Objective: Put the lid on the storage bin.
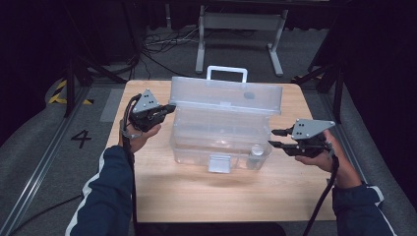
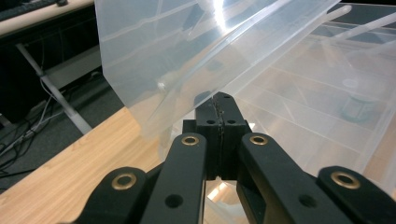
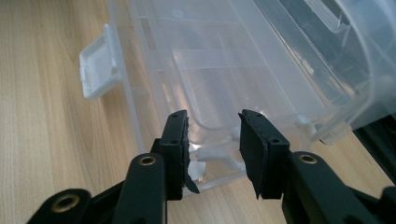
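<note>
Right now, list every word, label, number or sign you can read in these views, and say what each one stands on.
"4": a black numeral on the grey floor, left of the wooden table.
Yellow and black hazard stripes are taped on the floor farther back at the left: a sign, no wording.
The clear plastic box carries no readable print; the small dark round mark on its raised lid is too small to read.

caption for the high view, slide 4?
Person's left gripper shut beside the raised lid of a clear plastic box; right gripper open at its right end.
</note>
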A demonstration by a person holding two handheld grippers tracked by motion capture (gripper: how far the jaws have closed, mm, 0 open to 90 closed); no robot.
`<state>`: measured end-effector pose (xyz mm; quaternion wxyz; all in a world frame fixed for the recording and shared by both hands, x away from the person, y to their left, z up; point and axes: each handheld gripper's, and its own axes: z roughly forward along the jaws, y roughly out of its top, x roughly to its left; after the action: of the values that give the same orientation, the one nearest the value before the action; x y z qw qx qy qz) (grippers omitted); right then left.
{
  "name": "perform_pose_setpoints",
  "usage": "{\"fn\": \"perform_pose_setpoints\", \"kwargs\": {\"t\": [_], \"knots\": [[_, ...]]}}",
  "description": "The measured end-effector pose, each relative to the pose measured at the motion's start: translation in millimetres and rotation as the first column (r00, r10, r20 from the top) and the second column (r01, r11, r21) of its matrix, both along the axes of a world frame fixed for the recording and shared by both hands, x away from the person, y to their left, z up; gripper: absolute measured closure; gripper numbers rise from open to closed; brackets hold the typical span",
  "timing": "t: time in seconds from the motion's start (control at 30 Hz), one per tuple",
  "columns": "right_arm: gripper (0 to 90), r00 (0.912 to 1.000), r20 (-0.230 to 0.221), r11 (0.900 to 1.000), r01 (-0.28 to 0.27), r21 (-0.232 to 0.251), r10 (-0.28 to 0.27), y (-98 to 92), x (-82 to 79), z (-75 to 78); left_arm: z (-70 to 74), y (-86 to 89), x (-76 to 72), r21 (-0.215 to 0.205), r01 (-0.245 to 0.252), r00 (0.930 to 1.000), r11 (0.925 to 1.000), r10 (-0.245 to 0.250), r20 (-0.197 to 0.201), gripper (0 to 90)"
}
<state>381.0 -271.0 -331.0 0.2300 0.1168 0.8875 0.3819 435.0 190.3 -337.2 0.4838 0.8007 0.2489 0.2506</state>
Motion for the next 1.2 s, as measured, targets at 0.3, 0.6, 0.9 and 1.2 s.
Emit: {"fn": "perform_pose_setpoints", "kwargs": {"t": [0.3, 0.6, 0.9, 1.2], "knots": [[60.7, 0.9984, -0.013, 0.998, 0.054, 0.018, -0.054, -15.9, -3.1, -4.8, -6.1, 0.8, -4.6, 0.013, 0.002, 1.0, 0.9999, -0.002, -0.002, 90.0], [60.3, 0.9962, -0.024, 0.996, 0.084, 0.024, -0.084, -26.0, -4.8, -9.7, -9.2, 1.7, -8.8, 0.031, 0.008, 0.9999, 0.9995, -0.008, -0.006, 90.0], [60.2, 0.9925, -0.039, 0.993, 0.117, 0.024, -0.116, -33.0, -3.8, -19.8, -12.1, 1.9, -11.6, 0.054, 0.015, 0.9998, 0.9984, -0.015, -0.011, 90.0], [57.6, 0.9919, -0.038, 0.992, 0.122, 0.033, -0.121, -35.0, -6.0, -27.9, -14.4, 1.9, -13.0, 0.073, 0.019, 0.9997, 0.9971, -0.018, -0.018, 90.0]]}}
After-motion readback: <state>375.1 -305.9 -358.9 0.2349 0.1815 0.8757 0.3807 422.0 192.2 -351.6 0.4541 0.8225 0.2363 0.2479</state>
